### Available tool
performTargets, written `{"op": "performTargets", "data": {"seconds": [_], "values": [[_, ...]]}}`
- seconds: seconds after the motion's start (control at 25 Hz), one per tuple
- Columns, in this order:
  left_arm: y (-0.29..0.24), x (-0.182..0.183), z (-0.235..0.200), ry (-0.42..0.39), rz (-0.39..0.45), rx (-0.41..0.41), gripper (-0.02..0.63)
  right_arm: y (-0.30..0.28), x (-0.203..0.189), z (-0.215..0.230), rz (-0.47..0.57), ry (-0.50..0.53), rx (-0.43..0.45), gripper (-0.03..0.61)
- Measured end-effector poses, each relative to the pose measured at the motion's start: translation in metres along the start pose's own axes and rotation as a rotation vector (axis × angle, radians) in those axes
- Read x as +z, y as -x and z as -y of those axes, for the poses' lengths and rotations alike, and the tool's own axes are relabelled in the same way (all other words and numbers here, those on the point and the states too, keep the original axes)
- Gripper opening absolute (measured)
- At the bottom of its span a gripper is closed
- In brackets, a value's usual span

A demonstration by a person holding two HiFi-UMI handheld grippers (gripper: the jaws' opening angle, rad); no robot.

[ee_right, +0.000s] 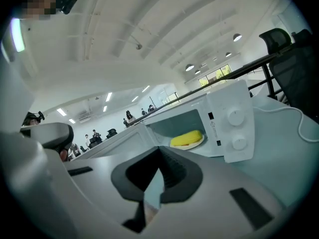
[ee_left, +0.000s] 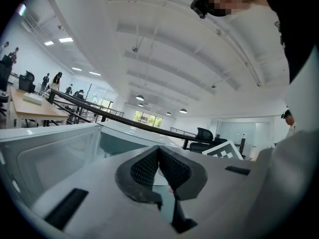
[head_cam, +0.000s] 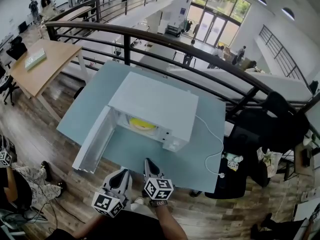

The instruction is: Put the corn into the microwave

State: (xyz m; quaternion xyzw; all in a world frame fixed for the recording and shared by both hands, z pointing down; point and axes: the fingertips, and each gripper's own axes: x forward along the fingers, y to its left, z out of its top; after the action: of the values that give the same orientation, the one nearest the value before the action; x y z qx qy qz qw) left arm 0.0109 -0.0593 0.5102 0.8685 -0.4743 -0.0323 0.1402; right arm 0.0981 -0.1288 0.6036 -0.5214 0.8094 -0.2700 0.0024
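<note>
- Open mezzanine office with a wood floor (head_cam: 45, 134); a dark railing (head_cam: 150, 38) runs behind the microwave (head_cam: 156, 105), with a lower hall and bright windows beyond it
- A pale blue-green table (head_cam: 197, 170) carries the microwave, a white box near the table's middle
- The microwave door (head_cam: 94, 143) is swung fully open to the microwave's left in the head view, leaving the cavity exposed
- The corn (head_cam: 142, 123) is inside the microwave cavity: yellow, lying on its side on a plate (ee_right: 188, 145) on the cavity floor, with nothing touching it
- Two round dials (ee_right: 235, 116) sit one above the other on the panel right of the microwave opening
- A white cable (head_cam: 218, 149) runs from the microwave's right side across the table, looping toward the near table edge
- The left gripper (head_cam: 121, 172) is in front of the microwave, outside the near table edge and close to the open door's end; its jaws are pressed together with nothing between them
- The right gripper (head_cam: 150, 162) is just beside the left one, in front of the microwave opening at the near table edge; its jaws are closed tight and empty
- Both grippers are well apart from the corn, and neither touches the microwave or its door
- The right gripper view looks into the microwave from the front and shows the corn and plate clearly
- A wooden desk (head_cam: 42, 64) stands far left of the microwave and a black office chair (head_cam: 280, 116) to its right
- Several people stand in the distance beyond the microwave, too small to detail
</note>
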Motion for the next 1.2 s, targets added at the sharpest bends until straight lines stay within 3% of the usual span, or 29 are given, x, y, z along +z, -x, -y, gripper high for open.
{"op": "performTargets", "data": {"seconds": [0.56, 1.2], "values": [[0.029, -0.004, 0.034, -0.023, 0.005, -0.018, 0.003, 0.091, 0.039, -0.036, 0.134, 0.08, 0.038, 0.009], [0.04, 0.015, 0.038, -0.085, 0.044, -0.001, 0.003, 0.151, 0.089, -0.074, 0.294, 0.183, 0.05, 0.009]]}}
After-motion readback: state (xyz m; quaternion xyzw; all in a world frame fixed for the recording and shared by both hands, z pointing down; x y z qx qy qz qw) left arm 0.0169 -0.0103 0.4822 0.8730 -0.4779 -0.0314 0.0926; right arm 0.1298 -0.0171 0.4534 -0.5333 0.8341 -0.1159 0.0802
